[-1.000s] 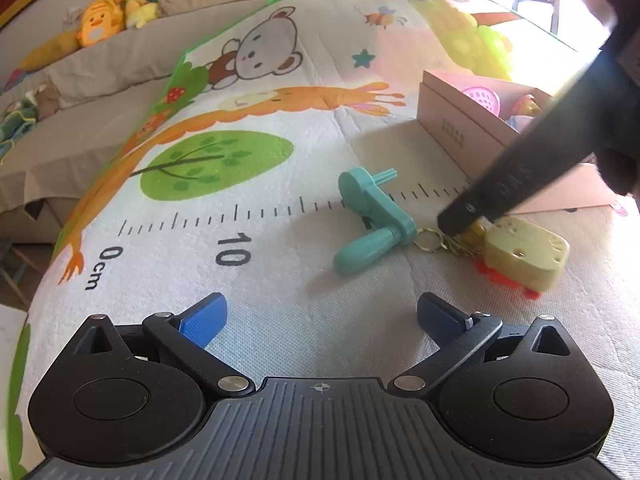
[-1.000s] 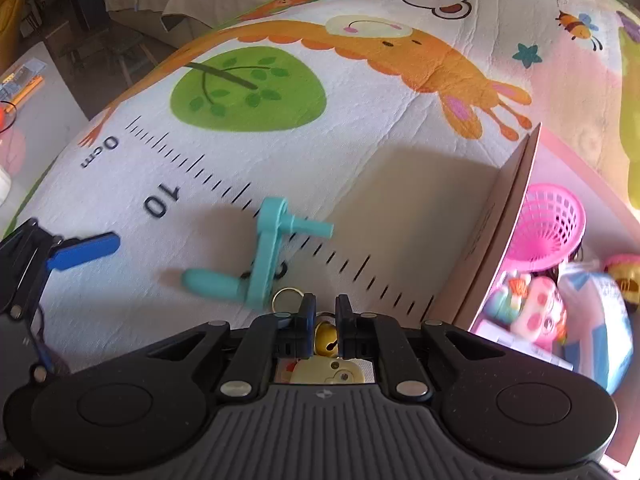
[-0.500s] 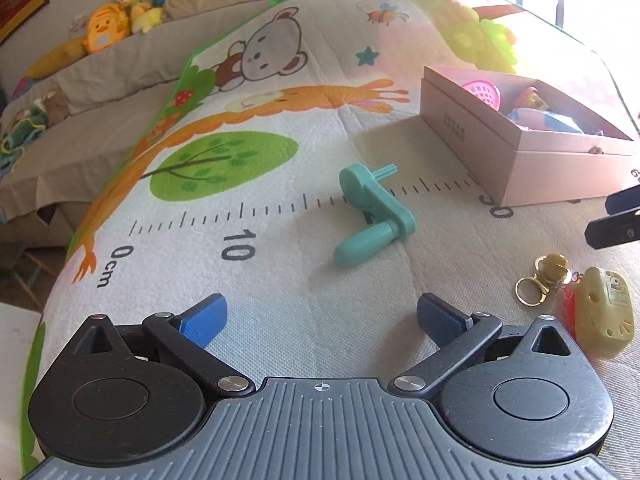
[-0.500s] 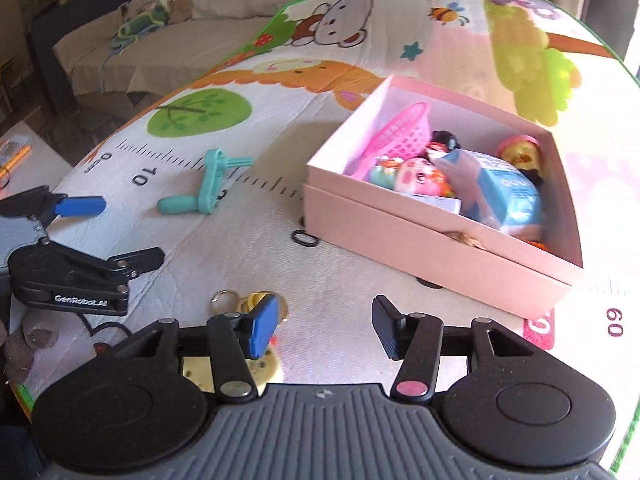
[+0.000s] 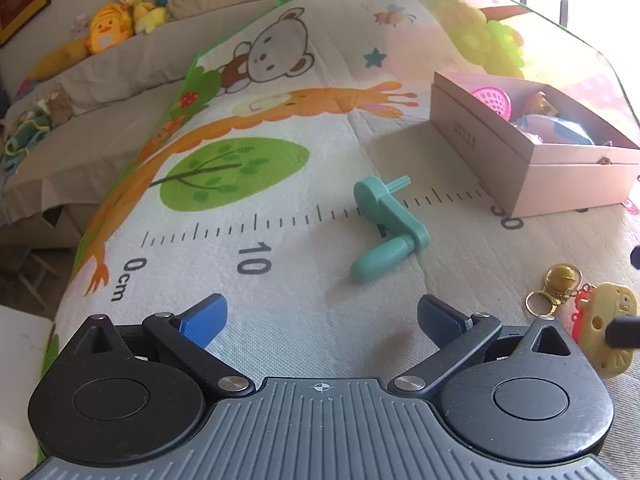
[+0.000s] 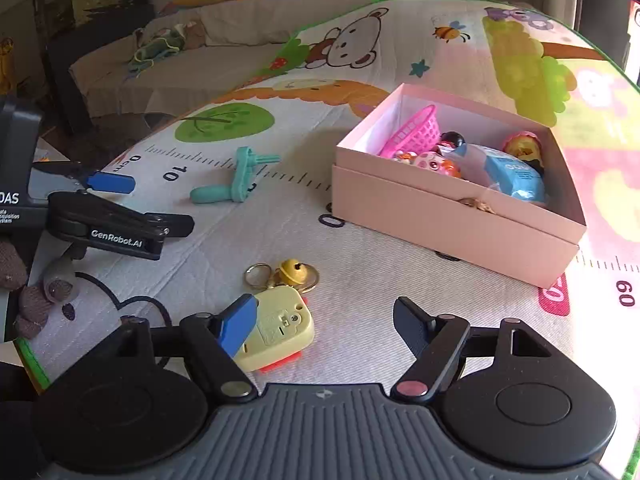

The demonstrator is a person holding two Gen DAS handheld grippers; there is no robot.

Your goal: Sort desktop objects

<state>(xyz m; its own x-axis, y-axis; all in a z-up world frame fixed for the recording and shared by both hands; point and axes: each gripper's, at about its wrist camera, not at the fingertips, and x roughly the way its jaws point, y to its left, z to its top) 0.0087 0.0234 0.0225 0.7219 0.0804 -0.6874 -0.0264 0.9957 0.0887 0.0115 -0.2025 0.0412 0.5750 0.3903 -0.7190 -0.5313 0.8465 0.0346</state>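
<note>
The sorting looks partly done. In the right wrist view the pink box (image 6: 456,216) sits right of centre on the play mat (image 6: 360,280) that covers the table, and it already holds several things: a pink basket (image 6: 416,136), a blue packet (image 6: 516,176), a small spotted toy (image 6: 432,162) and a yellow and red toy (image 6: 522,146) in the far corner. Two things are left out on the mat. The teal crank handle (image 5: 386,226) lies near the middle of the left wrist view, across the printed ruler marks and well apart from the box. The yellow keychain toy (image 6: 278,326), with its gold bell (image 6: 294,270) and rings, lies in the lower middle of the right wrist view, just in front of the right tongs (image 6: 324,322). Those tongs are opening, and nothing is between them: the blue left pad overlaps the toy's edge in the picture, but whether it touches I cannot tell. The left tongs (image 5: 322,318) stand released and empty at the bottom of their own view, with the crank handle ahead of them. By my reading, both the keychain toy and the crank handle have yet to go into the box, so the job is perhaps past halfway but not finished, and no grasp is in hand at this moment.
</note>
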